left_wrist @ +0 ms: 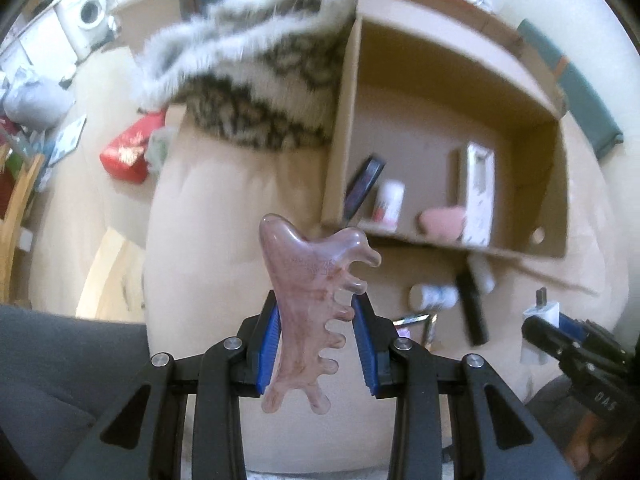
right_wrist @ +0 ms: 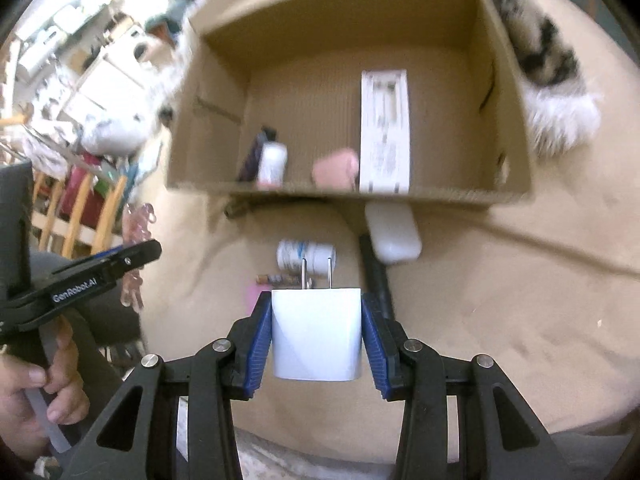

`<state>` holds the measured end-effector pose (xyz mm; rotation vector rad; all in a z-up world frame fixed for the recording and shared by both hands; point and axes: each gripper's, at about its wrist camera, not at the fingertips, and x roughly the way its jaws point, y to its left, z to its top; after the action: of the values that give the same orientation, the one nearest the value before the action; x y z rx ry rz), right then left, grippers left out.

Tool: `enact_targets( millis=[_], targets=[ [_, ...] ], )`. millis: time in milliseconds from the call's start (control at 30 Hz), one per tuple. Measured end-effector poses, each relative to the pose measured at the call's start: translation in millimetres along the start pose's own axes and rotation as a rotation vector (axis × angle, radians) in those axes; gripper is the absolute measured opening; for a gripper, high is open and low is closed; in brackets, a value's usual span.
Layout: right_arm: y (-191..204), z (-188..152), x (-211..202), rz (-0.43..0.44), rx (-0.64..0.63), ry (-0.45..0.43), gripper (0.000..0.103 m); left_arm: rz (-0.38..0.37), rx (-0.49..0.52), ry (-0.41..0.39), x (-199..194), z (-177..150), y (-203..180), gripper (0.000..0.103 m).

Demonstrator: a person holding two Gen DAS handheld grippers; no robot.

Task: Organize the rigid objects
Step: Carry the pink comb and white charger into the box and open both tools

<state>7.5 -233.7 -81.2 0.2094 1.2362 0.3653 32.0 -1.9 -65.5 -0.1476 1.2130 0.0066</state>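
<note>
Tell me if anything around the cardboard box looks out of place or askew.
Several things lie loose in front of the brown cardboard box rather than inside: a white rounded case touching its front wall, a black stick and a white bottle on its side. Nothing looks spilled or damaged.

Beige cushioned surface (right_wrist: pixel 500 300) with a box and loose items

A cardboard box (right_wrist: pixel 504 128) sits at twelve o'clock on the surface, with a furry patterned blanket (left_wrist: pixel 256 92) just beside it. In front of the box lie a white bottle (right_wrist: pixel 306 256), a white case (right_wrist: pixel 394 232) resting across a black stick (right_wrist: pixel 378 276), and a thin patterned tube (right_wrist: pixel 280 279) at the bottle's six o'clock.
</note>
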Motion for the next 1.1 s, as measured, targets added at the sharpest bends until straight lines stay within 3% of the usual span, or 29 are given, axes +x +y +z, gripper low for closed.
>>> enact_targets(
  millis=[233,433,800,1100],
  targets=[
    [-10.1,33.7,-38.9,0.023,0.000,-0.148,0.045,-0.007,0.047,-0.081,-25.2,33.5,-17.6,0.031],
    [-18.4,62.9,-47.6,0.019,0.012,-0.191,0.045,-0.013,0.074,-0.103,-24.0,61.6,-36.3,0.031],
    [-40.6,108.8,-5.3,-0.027,0.046,-0.153,0.045,0.008,0.141,-0.077,21.2,98.1,-70.4,0.031],
    [-53.2,115.8,31.9,-0.073,0.055,-0.101,0.045,-0.027,0.087,-0.053,65.9,102.9,-73.2,0.032]
  ],
)
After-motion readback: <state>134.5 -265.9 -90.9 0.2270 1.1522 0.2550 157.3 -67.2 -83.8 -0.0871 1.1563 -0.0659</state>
